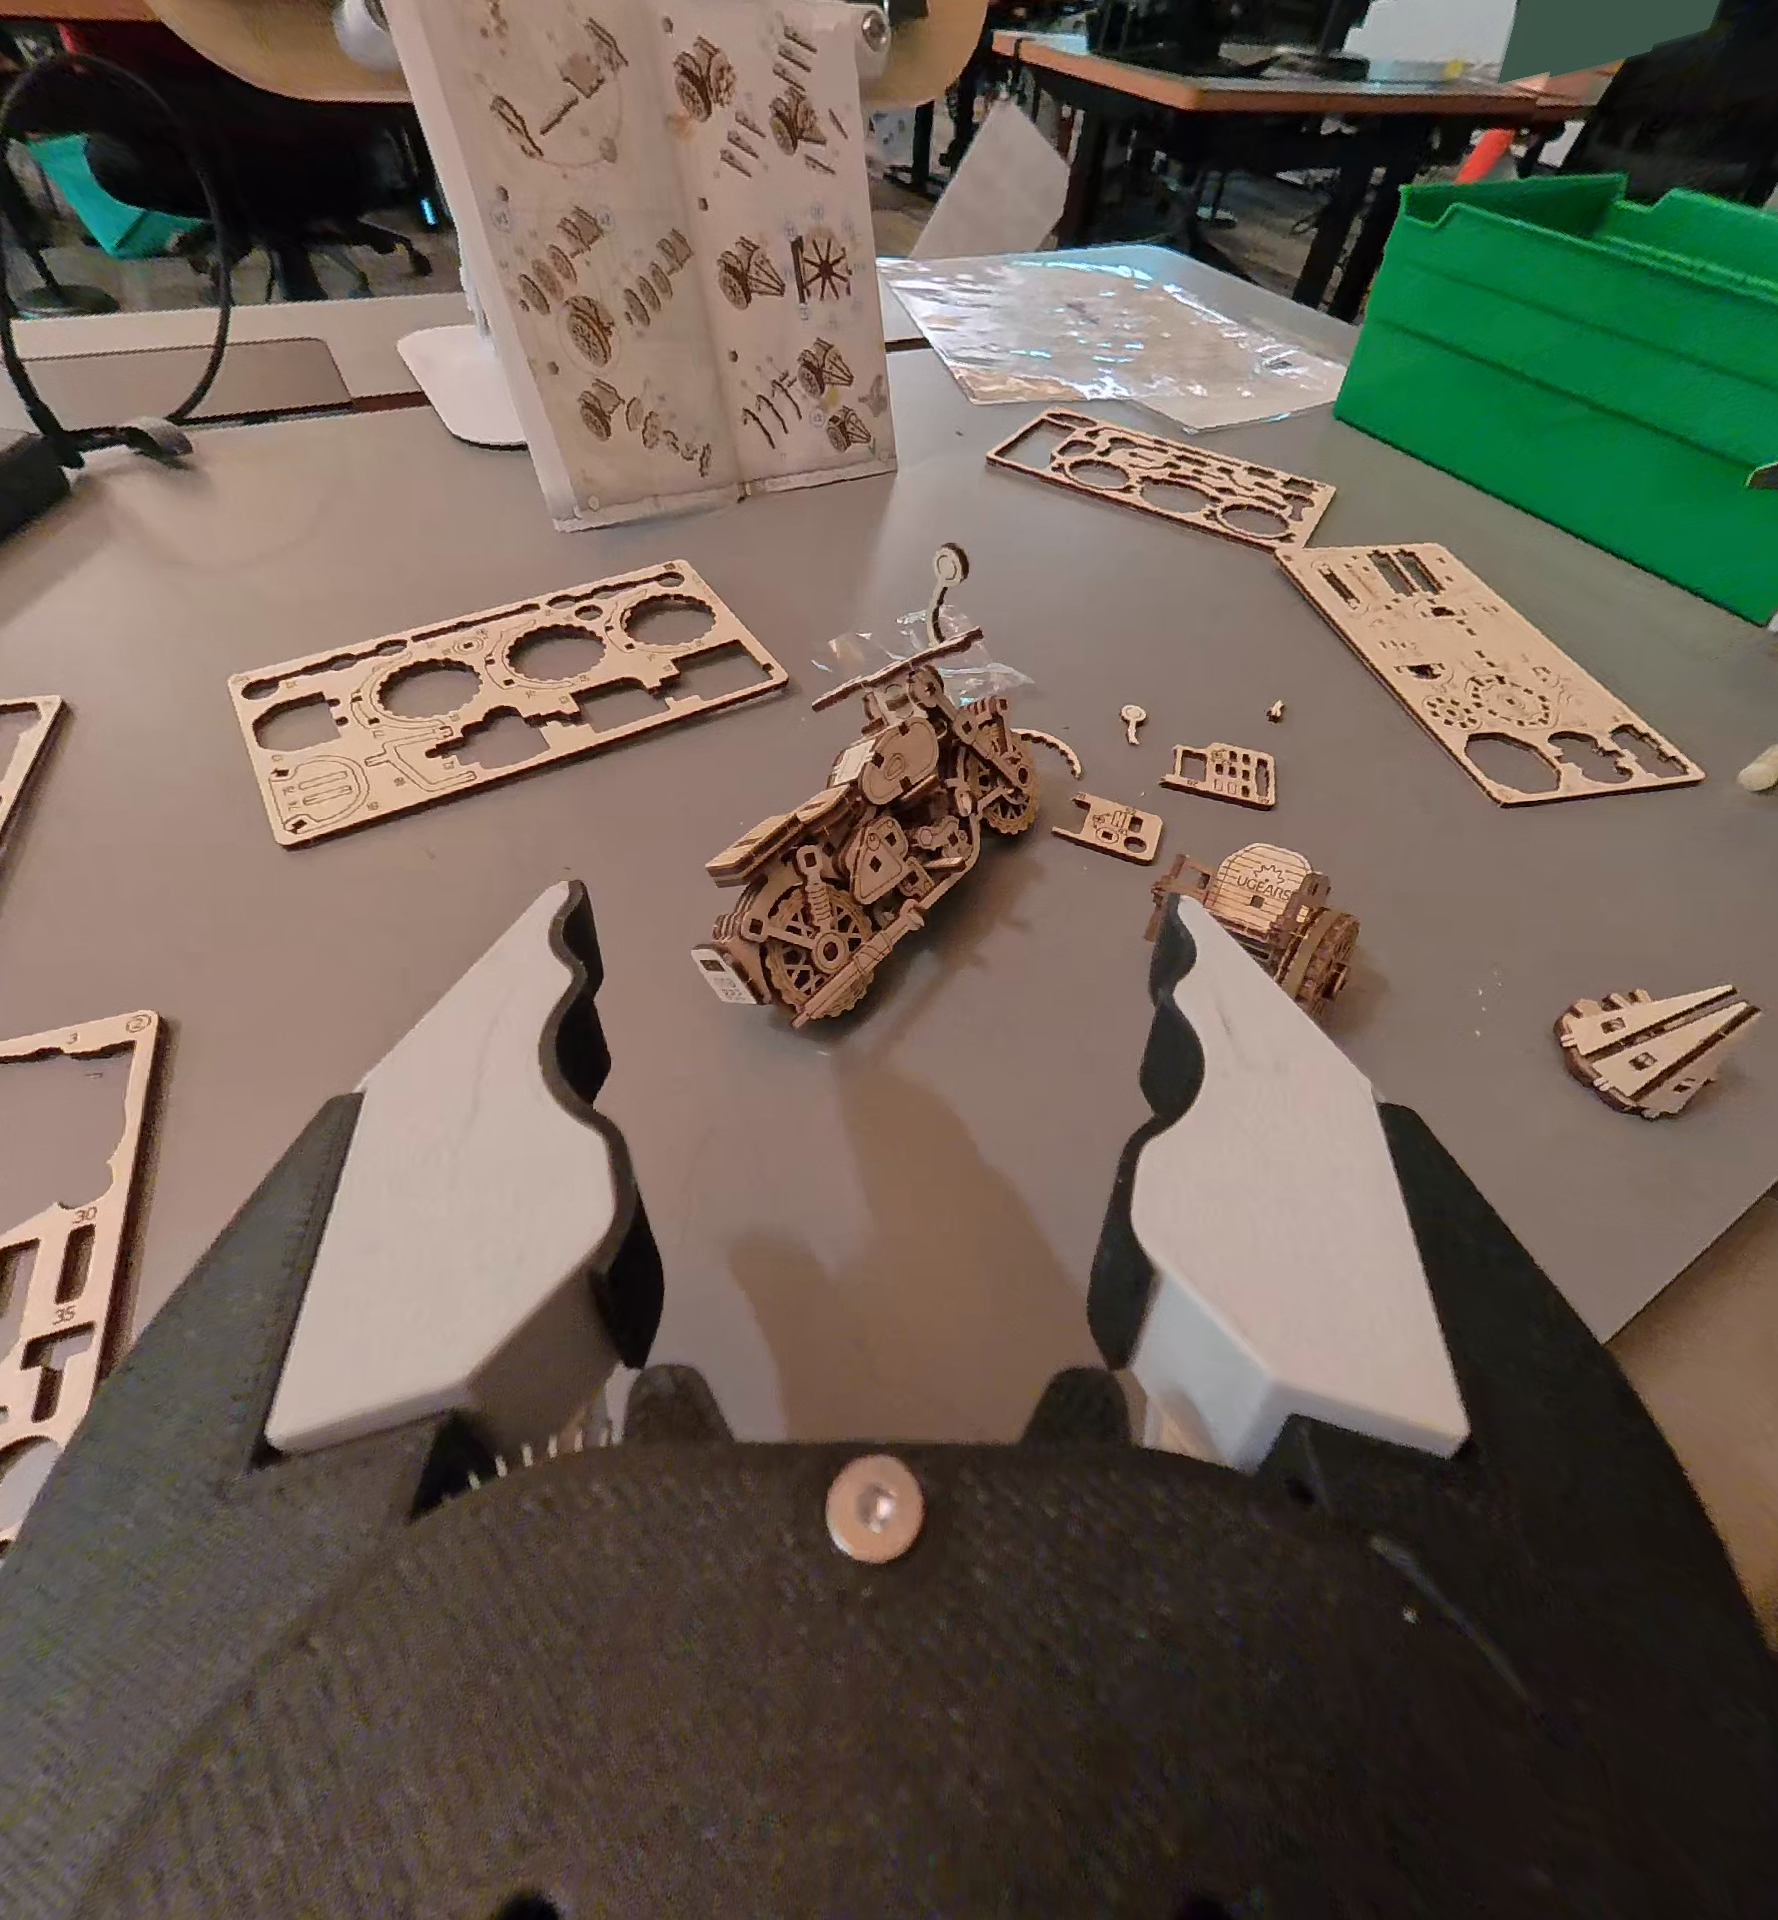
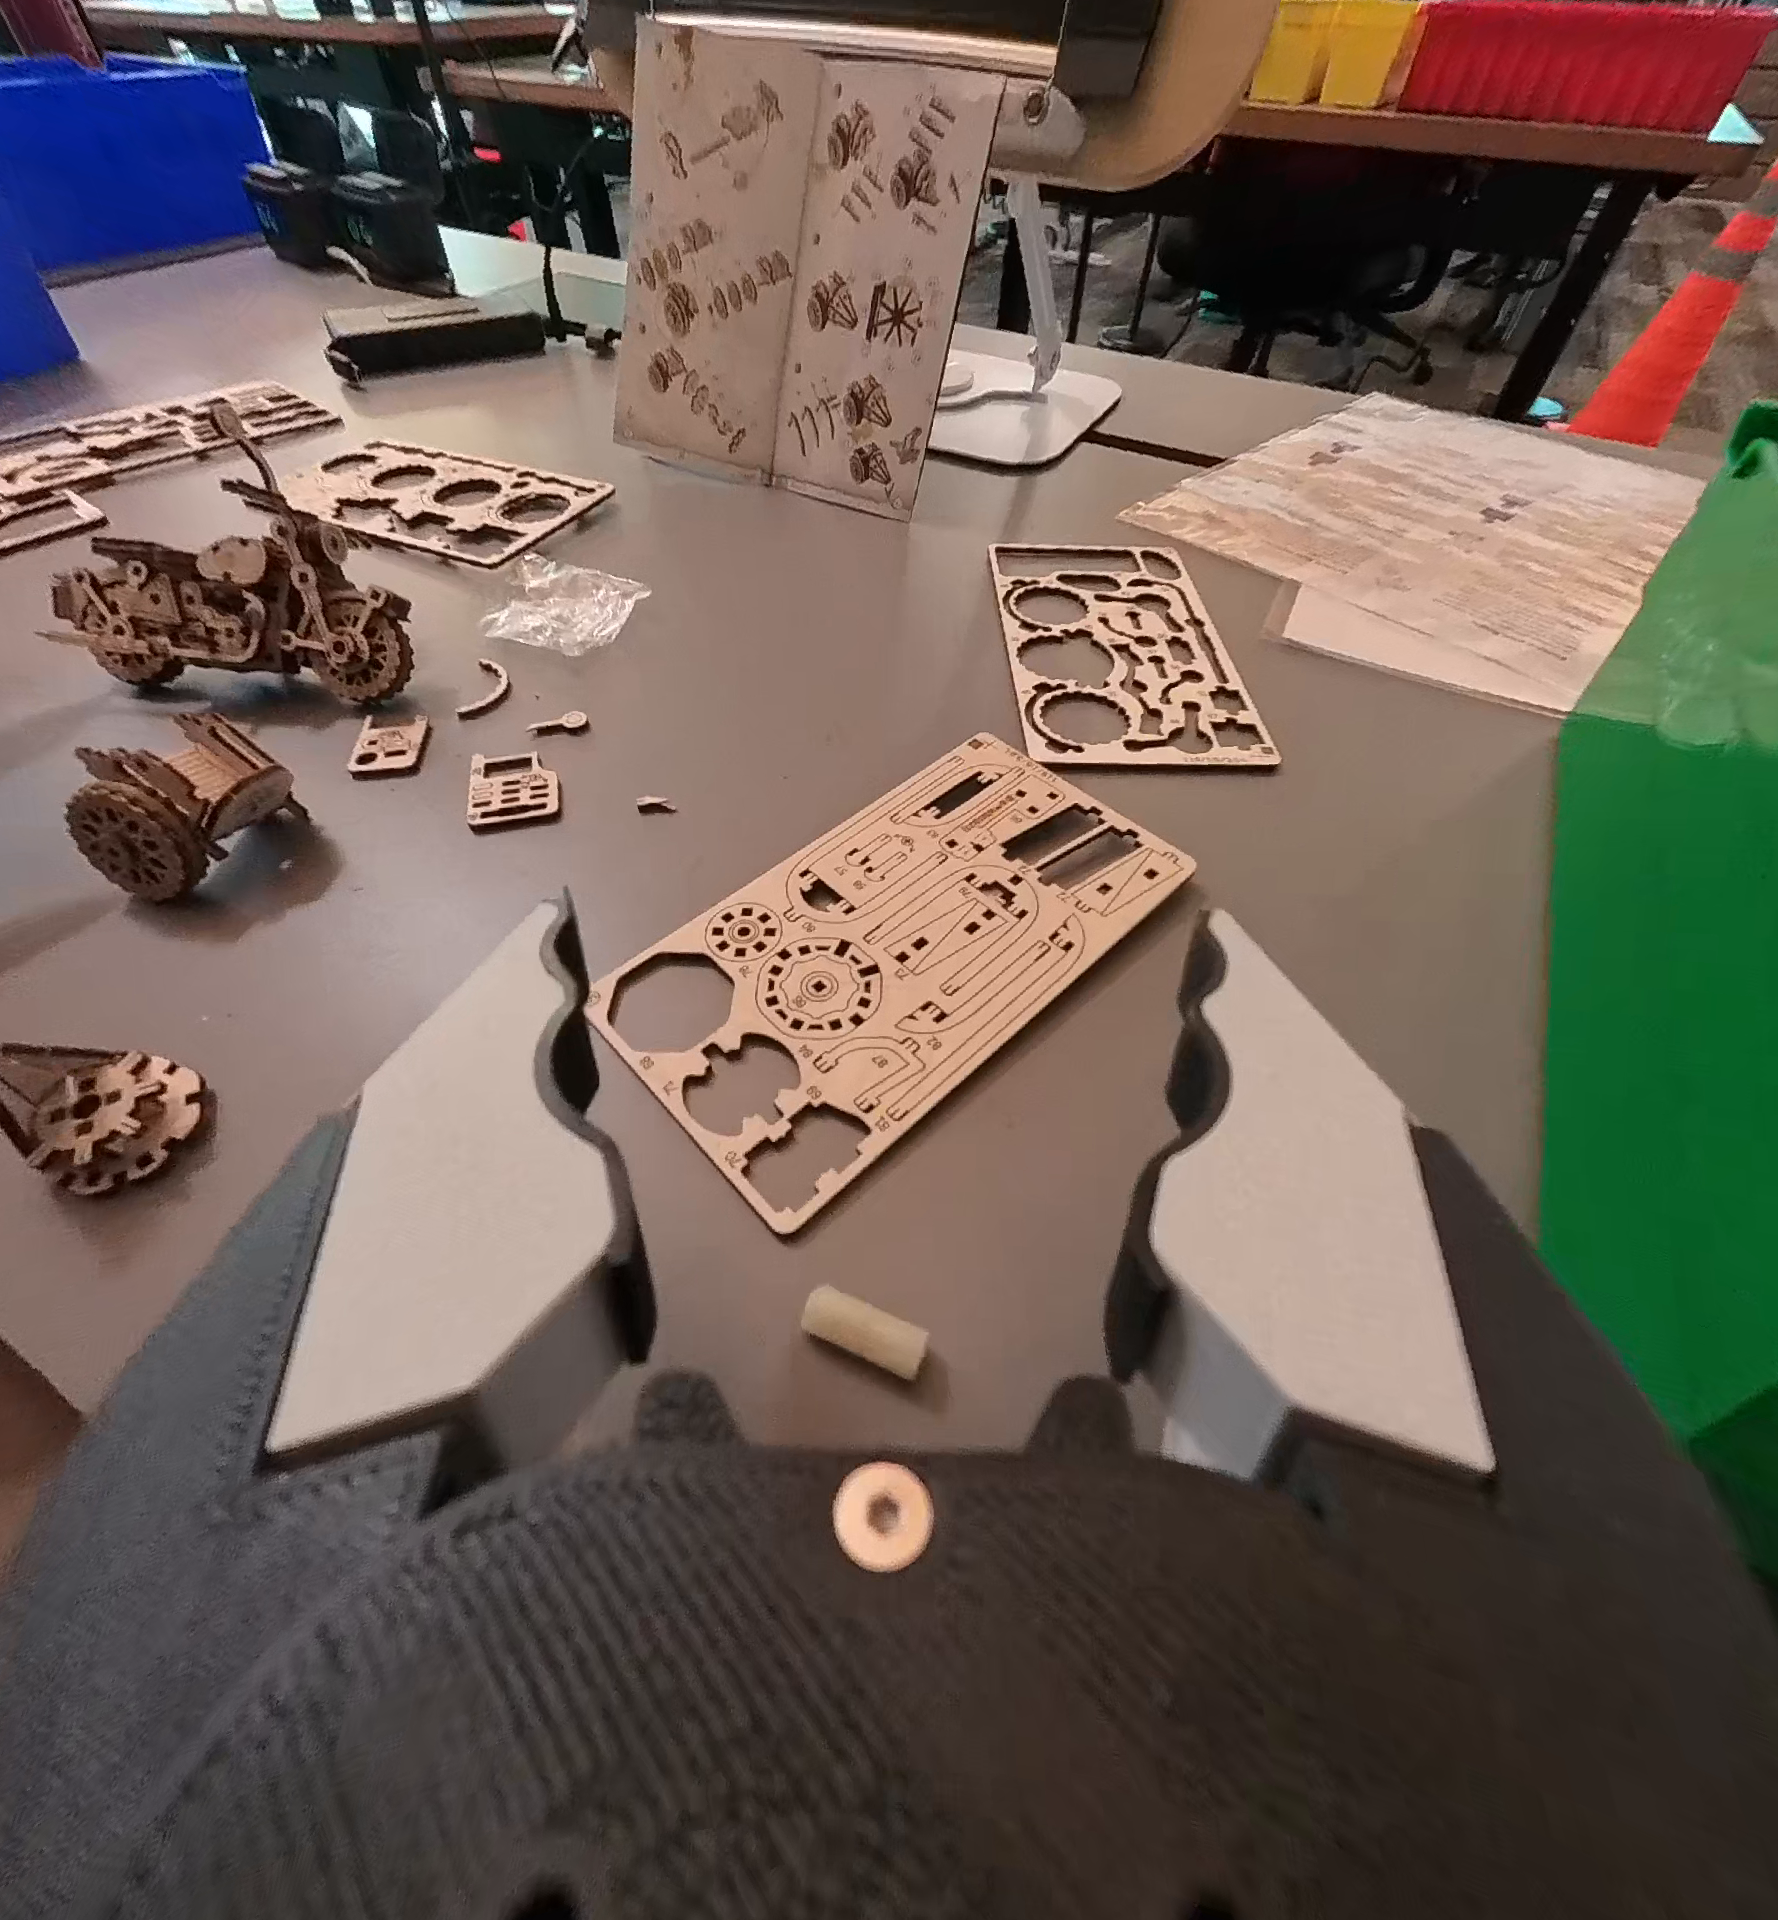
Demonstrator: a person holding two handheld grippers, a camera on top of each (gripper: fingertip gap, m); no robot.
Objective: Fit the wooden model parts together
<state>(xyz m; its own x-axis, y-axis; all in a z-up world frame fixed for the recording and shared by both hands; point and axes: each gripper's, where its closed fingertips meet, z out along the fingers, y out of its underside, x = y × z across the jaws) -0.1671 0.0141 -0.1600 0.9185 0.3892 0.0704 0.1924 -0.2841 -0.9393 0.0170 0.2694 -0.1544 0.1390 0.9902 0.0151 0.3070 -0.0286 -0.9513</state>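
A wooden motorcycle model (image 1: 864, 831) stands mid-table, just beyond my open, empty left gripper (image 1: 874, 914). It also shows in the right wrist view (image 2: 230, 613) at far left. A wooden sidecar with a wheel (image 1: 1269, 914) (image 2: 168, 805) sits beside it. A cone-shaped wooden piece (image 1: 1654, 1044) (image 2: 85, 1117) lies nearer the table edge. Small loose parts (image 1: 1217, 774) (image 2: 511, 790) lie between them. My right gripper (image 2: 885, 925) is open and empty, above a punched wooden sheet (image 2: 895, 966). A small pale cylinder (image 2: 864, 1335) lies between its fingers, near the base.
An instruction booklet (image 1: 677, 260) (image 2: 802, 270) stands propped at the back. Several punched wooden sheets (image 1: 500, 696) (image 2: 1124, 660) lie around. A green bin (image 1: 1612, 343) (image 2: 1716, 935) stands at the right. A plastic-sleeved paper (image 2: 1436, 530) and a crumpled clear wrapper (image 2: 563, 603) lie on the grey table (image 1: 241, 935). It is some 12 cm from my right tips to the cone-shaped wooden piece (image 2: 85, 1117).
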